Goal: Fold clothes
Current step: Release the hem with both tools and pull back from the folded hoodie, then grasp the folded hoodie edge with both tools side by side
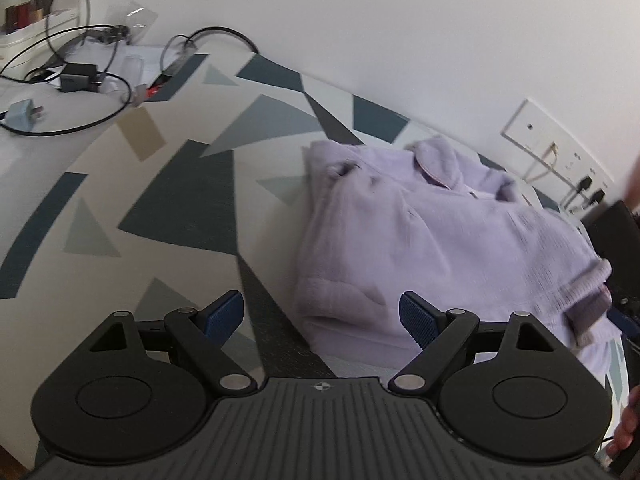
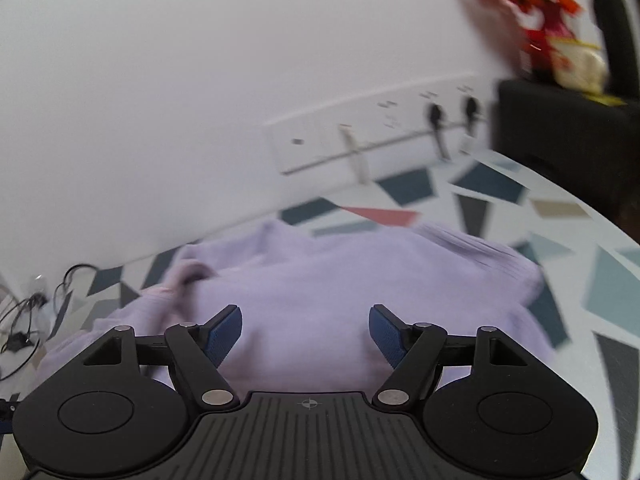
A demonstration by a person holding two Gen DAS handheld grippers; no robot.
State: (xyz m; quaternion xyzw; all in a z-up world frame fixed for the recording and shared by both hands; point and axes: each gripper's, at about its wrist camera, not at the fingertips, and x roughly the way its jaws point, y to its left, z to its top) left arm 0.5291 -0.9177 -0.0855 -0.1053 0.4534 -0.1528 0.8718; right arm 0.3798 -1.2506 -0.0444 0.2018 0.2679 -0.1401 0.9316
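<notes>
Garment [image 1: 420, 232] — lilac, folded, on bench [image 1: 168, 208]. Left gripper [image 1: 322, 318]: apart, empty, garment ahead-right. Right gripper [image 2: 306, 334]: apart, empty, over garment — nearer.

The patterned table [image 1: 168, 208] carries a folded lilac garment [image 1: 432, 240], cables [image 1: 80, 80] and chargers [image 1: 78, 76].

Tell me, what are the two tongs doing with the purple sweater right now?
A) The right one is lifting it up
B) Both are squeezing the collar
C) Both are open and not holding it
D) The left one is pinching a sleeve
C: the left tongs and right tongs both gape wide with nothing between them, and the purple sweater lies folded on the table.
</notes>
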